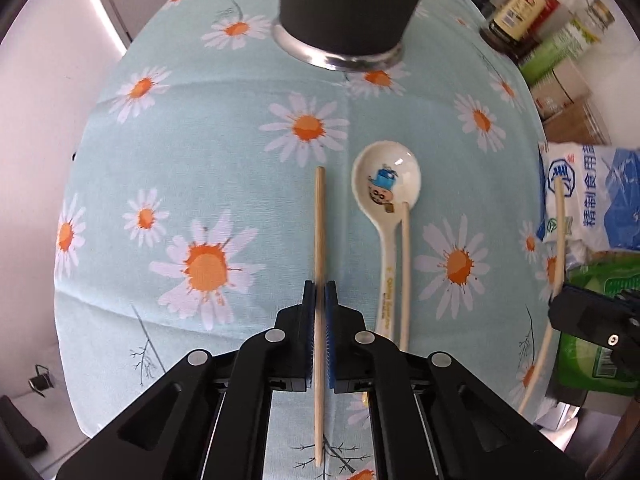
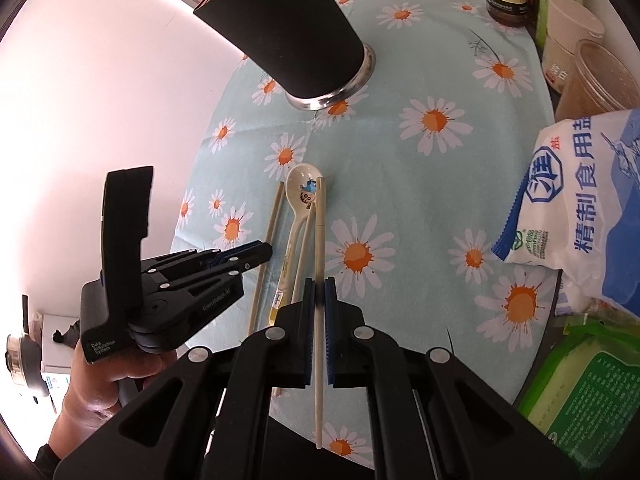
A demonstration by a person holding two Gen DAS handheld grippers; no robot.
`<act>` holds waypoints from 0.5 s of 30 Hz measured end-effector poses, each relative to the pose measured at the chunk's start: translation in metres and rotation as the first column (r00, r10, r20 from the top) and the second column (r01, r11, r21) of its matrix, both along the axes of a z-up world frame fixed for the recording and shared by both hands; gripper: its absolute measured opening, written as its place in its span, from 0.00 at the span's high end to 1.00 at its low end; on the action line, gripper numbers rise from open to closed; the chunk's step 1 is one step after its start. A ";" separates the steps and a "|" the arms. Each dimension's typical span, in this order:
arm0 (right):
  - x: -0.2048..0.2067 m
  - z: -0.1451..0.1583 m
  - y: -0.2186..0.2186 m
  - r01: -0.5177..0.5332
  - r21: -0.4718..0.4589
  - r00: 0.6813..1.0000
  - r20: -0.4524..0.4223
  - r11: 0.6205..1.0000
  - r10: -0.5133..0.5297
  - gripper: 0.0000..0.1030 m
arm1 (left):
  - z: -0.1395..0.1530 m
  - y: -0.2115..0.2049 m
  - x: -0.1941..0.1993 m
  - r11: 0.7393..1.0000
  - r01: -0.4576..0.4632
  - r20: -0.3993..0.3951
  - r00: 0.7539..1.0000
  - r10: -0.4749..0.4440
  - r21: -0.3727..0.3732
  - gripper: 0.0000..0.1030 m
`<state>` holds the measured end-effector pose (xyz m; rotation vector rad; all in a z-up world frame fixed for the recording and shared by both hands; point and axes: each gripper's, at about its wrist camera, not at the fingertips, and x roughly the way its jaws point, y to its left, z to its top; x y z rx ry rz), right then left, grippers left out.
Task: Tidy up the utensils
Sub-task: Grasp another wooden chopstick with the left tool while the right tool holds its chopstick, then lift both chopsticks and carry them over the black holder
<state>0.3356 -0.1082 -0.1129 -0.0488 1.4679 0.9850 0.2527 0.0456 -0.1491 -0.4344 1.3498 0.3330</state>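
Observation:
In the left wrist view my left gripper [image 1: 319,286] is shut on a wooden chopstick [image 1: 319,220] that runs lengthwise between its blue pads. To its right, a white ceramic spoon [image 1: 386,188] with a cartoon print lies on the daisy tablecloth. A loose pale chopstick [image 1: 405,272] lies beside the spoon's handle. A black utensil holder [image 1: 344,8] with a steel base stands behind them. In the right wrist view my right gripper [image 2: 319,282] is shut on a pale chopstick [image 2: 320,224] whose tip hangs over the spoon [image 2: 302,196]. The left gripper [image 2: 264,250] is at the left.
A bag of salt [image 2: 580,200] and a green packet [image 2: 580,380] lie along the table's right side. Sauce bottles and jars [image 1: 520,12] stand at the back right. The table's edge curves away on the left, where a hand [image 2: 104,380] holds the left gripper.

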 end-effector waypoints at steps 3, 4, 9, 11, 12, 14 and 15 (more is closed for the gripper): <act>-0.001 -0.001 0.009 0.000 -0.014 1.000 0.008 1.000 0.000 0.95 | 0.008 0.009 -0.011 1.000 -0.008 0.029 1.000 0.008 -0.013 0.97; -0.001 -0.001 0.010 0.004 -0.015 1.000 0.011 1.000 -0.004 0.95 | 0.012 0.010 -0.014 1.000 -0.005 0.045 0.999 0.006 -0.023 0.97; -0.004 0.004 0.021 0.064 -0.026 0.997 0.033 0.998 -0.063 0.95 | 0.027 0.013 -0.020 0.998 0.034 0.115 0.993 -0.029 -0.044 0.97; -0.006 0.006 0.025 0.083 -0.031 0.996 0.040 0.996 -0.082 0.95 | 0.034 0.017 -0.025 0.997 0.058 0.140 0.989 -0.052 -0.044 0.97; -0.008 0.008 0.028 0.094 -0.044 0.994 0.059 0.995 -0.091 0.95 | 0.038 0.017 -0.027 0.997 0.069 0.151 0.987 -0.062 -0.042 0.97; -0.012 0.010 0.035 0.119 -0.066 0.989 0.099 0.991 -0.112 0.95 | 0.047 0.020 -0.030 0.995 0.092 0.178 0.980 -0.084 -0.035 0.97; -0.013 0.010 0.036 0.127 -0.065 0.988 0.094 0.990 -0.120 0.95 | 0.050 0.022 -0.031 0.994 0.102 0.190 0.977 -0.091 -0.045 0.97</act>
